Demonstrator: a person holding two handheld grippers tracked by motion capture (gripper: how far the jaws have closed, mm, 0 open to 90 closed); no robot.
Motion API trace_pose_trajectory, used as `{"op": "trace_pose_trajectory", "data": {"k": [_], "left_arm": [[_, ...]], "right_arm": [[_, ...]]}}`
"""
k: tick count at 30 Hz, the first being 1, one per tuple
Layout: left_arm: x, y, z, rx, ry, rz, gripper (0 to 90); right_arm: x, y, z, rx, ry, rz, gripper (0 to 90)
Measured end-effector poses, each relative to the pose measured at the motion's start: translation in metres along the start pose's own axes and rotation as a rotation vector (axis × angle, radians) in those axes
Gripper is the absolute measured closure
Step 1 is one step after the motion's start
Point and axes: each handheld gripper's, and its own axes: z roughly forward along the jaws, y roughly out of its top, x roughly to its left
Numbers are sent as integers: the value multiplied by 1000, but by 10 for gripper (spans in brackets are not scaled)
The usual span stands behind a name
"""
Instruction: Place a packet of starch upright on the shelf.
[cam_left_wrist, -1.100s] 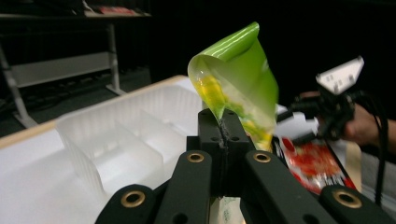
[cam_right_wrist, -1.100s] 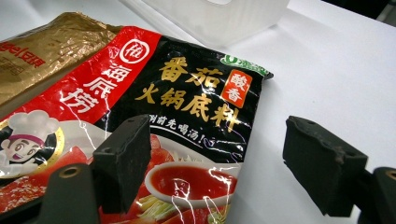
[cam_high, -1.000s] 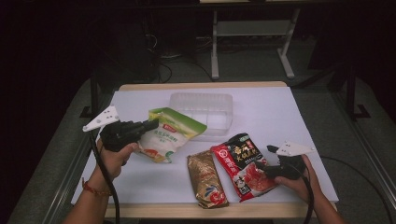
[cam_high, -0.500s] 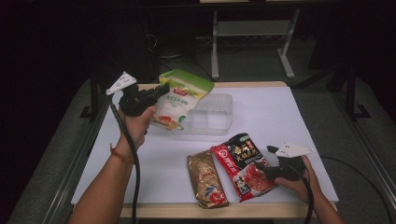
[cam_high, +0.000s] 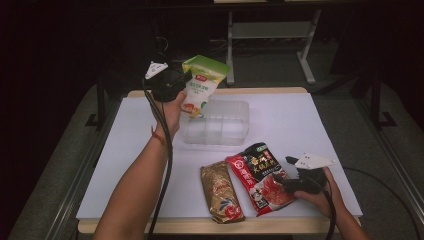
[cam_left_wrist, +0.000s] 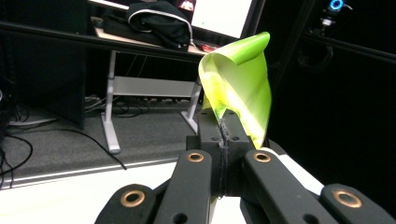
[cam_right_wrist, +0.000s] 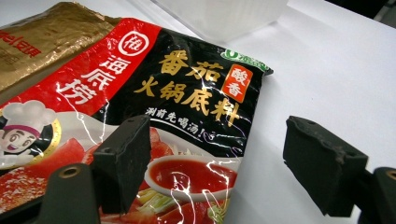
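So the left hand-held gripper (cam_high: 183, 86) has its jaws pinched tight on the top edge of the green-and-white pouch (cam_high: 200, 90), and the pouch is hanging in the air right above the far-left corner of the clear plastic bin (cam_high: 235, 131). In the left gripper view you can see the green flap (cam_left_wrist: 240, 79) curling up out of the clamped jaws. My read: this is the carry step, bag lifted and about to be dropped in the bin. Next move probably calls for bringing it a bit more over the middle of the bin, lowering it and then letting go, since the pouch dangles and could catch the rim.

Meanwhile the right hand-held gripper (cam_high: 286, 176) sits low on the tabletop (cam_high: 300, 115) with its jaws spread, one either side of the edge of the red-and-black soup base packet (cam_high: 259, 176), not squeezing it. The gold packet (cam_high: 221, 191) lies just beside that one, untouched.
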Motion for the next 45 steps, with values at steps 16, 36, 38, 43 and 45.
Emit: {"op": "trace_pose_trajectory", "data": {"k": [16, 36, 38, 43, 45], "left_arm": [[3, -29, 23, -35, 55, -54, 899], [-17, -18, 35, 424, -176, 358, 820], [-15, -17, 38, 457, -178, 375, 800], [-9, -23, 46, 546, -177, 422, 675], [-9, -28, 51, 611, -152, 449, 631]], "right_arm": [[3, 0, 3, 20, 4, -27, 226], [5, -1, 7, 49, 7, -31, 226], [5, -1, 7, 55, 10, -31, 224], [6, -2, 8, 65, 19, -35, 223], [5, -2, 8, 64, 25, -37, 223]]}}
